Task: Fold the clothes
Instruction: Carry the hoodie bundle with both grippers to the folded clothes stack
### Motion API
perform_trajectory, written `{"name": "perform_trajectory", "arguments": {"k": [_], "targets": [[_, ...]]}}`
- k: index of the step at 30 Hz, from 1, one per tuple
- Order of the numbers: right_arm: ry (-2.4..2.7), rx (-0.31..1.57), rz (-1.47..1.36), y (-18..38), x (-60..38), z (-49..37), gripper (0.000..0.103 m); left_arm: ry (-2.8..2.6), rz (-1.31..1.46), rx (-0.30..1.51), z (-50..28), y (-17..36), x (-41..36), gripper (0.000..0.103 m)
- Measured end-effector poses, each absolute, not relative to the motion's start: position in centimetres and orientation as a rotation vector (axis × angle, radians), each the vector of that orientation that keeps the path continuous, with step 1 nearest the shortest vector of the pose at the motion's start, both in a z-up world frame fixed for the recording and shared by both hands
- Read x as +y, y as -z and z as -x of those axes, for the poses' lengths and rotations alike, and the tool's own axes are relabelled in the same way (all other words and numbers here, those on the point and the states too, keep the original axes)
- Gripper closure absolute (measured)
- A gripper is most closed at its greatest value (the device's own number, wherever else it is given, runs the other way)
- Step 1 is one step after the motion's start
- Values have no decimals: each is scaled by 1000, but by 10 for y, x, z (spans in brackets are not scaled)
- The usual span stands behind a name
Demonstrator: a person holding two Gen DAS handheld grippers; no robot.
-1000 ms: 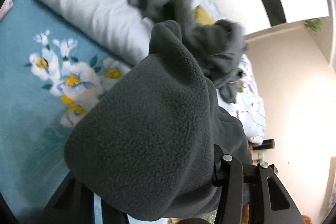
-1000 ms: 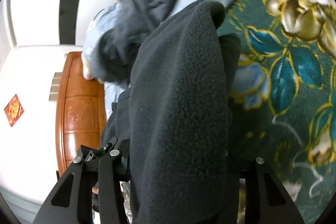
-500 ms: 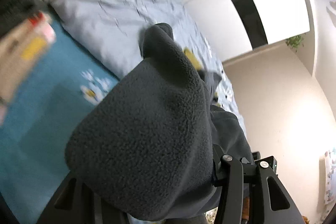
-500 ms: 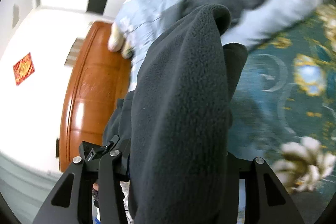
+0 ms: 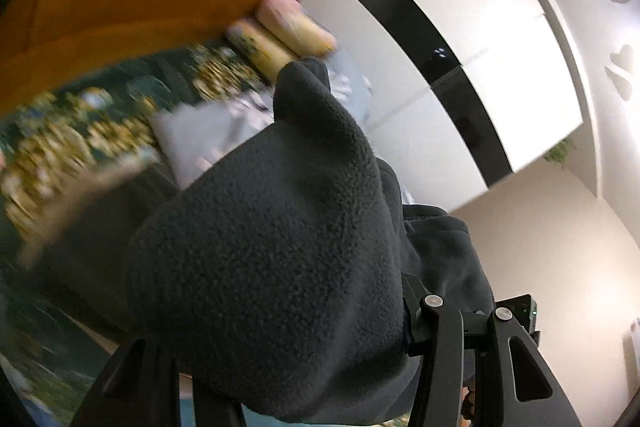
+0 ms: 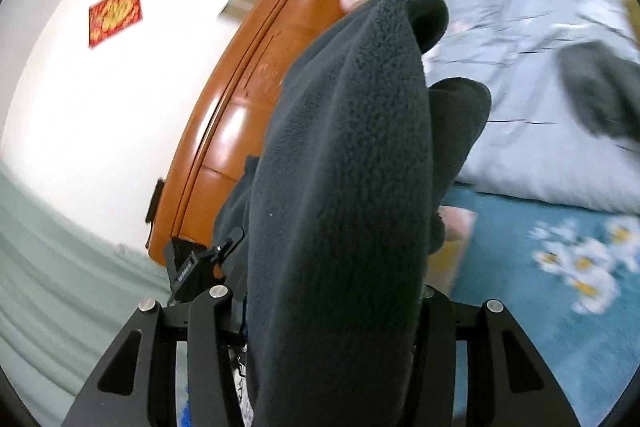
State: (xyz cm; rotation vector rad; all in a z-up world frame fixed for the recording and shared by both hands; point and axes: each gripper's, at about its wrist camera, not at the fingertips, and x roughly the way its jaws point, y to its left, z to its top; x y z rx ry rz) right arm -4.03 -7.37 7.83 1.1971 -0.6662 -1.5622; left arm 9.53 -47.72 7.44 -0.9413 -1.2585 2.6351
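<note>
Overhead, both grippers' fingers clamped on grey fleece point(image 5: 272, 259) point(image 6: 344, 187) — edges bunched — wooden headboard point(image 6: 248, 75) near.

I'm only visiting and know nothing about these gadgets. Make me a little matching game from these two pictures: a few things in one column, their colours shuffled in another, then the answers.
Things:
1. fleece garment
2. headboard
3. wall decoration
4. quilt

Colours:
A. pale blue-grey with a floral print
B. red and gold
C. dark grey
D. glossy orange-brown wood

Pairs: 1-C, 2-D, 3-B, 4-A
</note>
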Motion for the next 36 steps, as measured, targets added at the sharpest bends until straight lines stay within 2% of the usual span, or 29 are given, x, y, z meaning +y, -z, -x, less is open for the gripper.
{"name": "perform_trajectory", "arguments": {"k": [8, 14, 20, 24, 30, 33, 36], "targets": [[1474, -631, -1209, -41, -199, 18, 53, -2740, 1054, -1290, -107, -68, -588, 50], [1455, -611, -1290, 13, -241, 8, 52, -2716, 1138, -1367, -104, -16, -623, 50], [1441, -643, -1384, 60, -219, -10, 52, -2610, 1138, -1624, -131, 56, -640, 49], [1420, -668, -1425, 84, -205, -16, 52, -2591, 1138, -1689, -134, 83, -642, 44], [1389, -656, -1430, 84, -193, -15, 46, -2585, 1123, -1771, -134, 89, -641, 37], [1388, -667, -1438, 82, -191, -10, 45, -2598, 1163, -1775, -130, 85, -639, 27], [1388, -680, -1447, 82, -183, -8, 43, -2605, 1182, -1793, -132, 82, -638, 26]]}}
